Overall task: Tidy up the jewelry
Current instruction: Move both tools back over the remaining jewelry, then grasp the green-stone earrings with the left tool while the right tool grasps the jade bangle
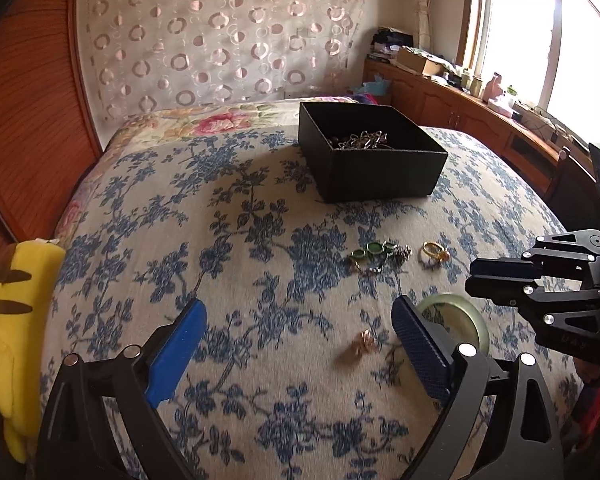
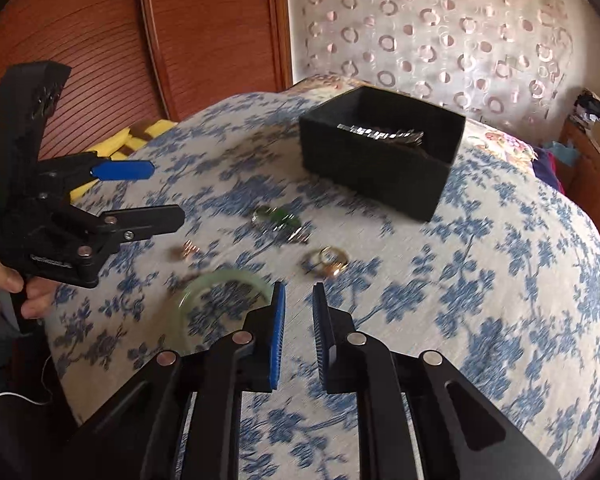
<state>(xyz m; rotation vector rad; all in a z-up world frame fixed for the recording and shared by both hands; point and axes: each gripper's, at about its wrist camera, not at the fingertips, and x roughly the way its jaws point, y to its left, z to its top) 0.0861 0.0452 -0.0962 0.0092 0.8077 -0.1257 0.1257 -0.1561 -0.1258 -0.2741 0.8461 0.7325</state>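
A black open box (image 1: 380, 176) (image 2: 372, 184) sits on the blue-flowered bedspread (image 1: 260, 208) with silver chain jewelry (image 1: 364, 140) (image 2: 380, 134) inside. Loose on the cloth lie green rings (image 1: 370, 250) (image 2: 278, 218), gold rings (image 1: 434, 252) (image 2: 328, 262), a small rose-gold piece (image 1: 366, 340) (image 2: 188, 250) and a pale green bangle (image 1: 460, 312) (image 2: 220, 280). My left gripper (image 1: 300, 304) (image 2: 168, 194) stands wide open above the cloth, the rose-gold piece just ahead of its right finger. My right gripper (image 2: 299, 286) (image 1: 471, 280) shows a narrow empty gap, beside the bangle and short of the gold rings.
A yellow plush toy (image 1: 4, 320) (image 2: 140, 132) lies at the bed's left edge beside a wooden wardrobe (image 1: 28, 120). A patterned curtain (image 1: 220, 40) hangs behind the bed. A cluttered wooden cabinet (image 1: 460, 108) runs under the window. A person's hand (image 2: 4, 280) holds the left gripper.
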